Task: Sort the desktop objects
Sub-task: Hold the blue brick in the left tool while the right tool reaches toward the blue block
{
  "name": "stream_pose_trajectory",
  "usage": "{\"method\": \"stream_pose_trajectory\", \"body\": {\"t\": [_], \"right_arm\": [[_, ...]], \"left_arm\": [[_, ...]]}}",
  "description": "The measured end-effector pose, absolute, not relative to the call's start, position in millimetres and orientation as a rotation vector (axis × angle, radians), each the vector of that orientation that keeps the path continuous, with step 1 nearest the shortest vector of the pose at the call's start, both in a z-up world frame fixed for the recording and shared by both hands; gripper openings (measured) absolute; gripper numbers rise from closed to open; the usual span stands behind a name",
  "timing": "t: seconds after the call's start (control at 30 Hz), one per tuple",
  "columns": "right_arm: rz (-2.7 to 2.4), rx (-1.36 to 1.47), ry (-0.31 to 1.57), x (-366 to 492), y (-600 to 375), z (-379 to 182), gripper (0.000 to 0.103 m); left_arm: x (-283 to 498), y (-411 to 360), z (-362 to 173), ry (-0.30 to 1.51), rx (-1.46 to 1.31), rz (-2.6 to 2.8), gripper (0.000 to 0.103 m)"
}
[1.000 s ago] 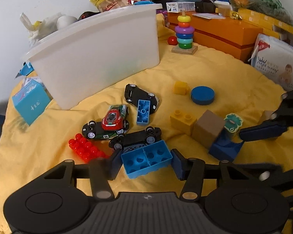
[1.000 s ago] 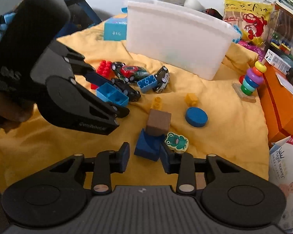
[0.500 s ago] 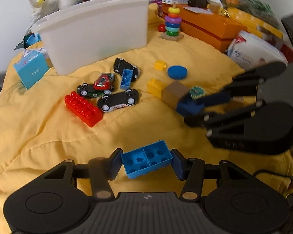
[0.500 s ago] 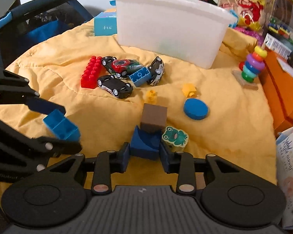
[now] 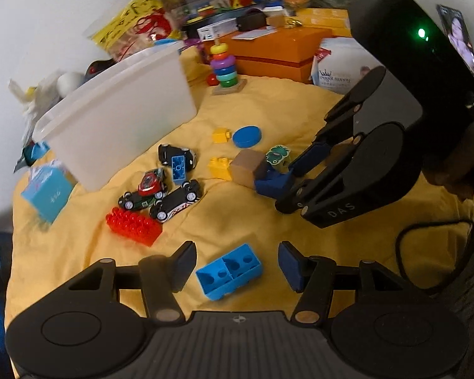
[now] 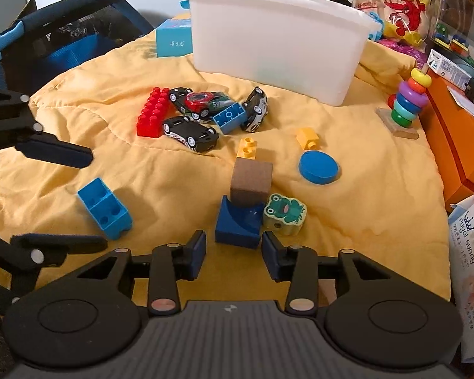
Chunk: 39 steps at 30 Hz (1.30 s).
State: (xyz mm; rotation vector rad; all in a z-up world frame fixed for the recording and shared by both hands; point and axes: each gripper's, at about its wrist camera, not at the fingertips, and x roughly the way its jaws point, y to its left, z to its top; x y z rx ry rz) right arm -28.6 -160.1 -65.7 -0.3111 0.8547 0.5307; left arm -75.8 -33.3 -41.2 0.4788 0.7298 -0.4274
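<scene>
Two tools (image 5: 233, 267) (image 6: 233, 254) open, empty: hollow plastic light-blue brick (image 5: 229, 271), notched dark-blue block (image 6: 238, 222) on quilted yellow cloth (image 6: 363, 214).

Both wrist views look steeply down, close over yellow blanket (image 5: 300, 227); share toy cars (image 6: 192, 132), white bin (image 5: 120, 120).

An orange box (image 6: 458, 145) sits at the right edge, a snack bag (image 6: 391, 3) at upper right, a blue fabric chair (image 6: 57, 41) at upper left.
</scene>
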Motion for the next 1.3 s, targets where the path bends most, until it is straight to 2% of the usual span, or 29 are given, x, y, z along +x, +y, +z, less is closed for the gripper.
{"method": "stream_pose_trajectory", "body": {"t": [0.4,0.43,0.53,0.57,0.7,0.8,0.87,0.93,1.0,1.13,1.3], "right_arm": [[0.529,-0.32,0.855,-33,-156,-67,0.043],[0.529,-0.321,0.855,-33,-156,-67,0.043],[0.526,-0.321,0.853,-34,-156,-67,0.043],[0.527,-0.321,0.853,-34,-156,-67,0.043],[0.528,-0.32,0.854,-34,-157,-67,0.043],[0.528,-0.318,0.855,-34,-158,-67,0.043],[0.529,-0.315,0.855,-34,-159,-67,0.043],[0.53,-0.314,0.856,-33,-158,-67,0.043],[0.533,-0.315,0.855,-33,-159,-67,0.043],[0.542,-0.322,0.853,-33,-157,-67,0.043],[0.546,-0.323,0.854,-34,-157,-68,0.043]], "left_arm": [[-63,-44,-57,0.709,0.662,-0.526,0.056],[-60,-46,-59,0.706,0.673,-0.526,0.053],[-45,-47,-67,0.749,0.682,-0.513,0.031],[-40,-46,-67,0.764,0.659,-0.5,0.03],[-20,-32,-57,0.837,0.432,-0.466,0.028],[-10,-9,-44,0.927,0.101,-0.478,0.027],[-5,12,-44,1.008,-0.185,-0.486,0.01],[-1,28,-56,1.082,-0.436,-0.495,0.01],[1,36,-70,1.113,-0.537,-0.481,0.01],[0,39,-82,1.1,-0.455,-0.38,0.011],[-7,44,-57,0.979,-0.327,-0.343,0.023]]}}
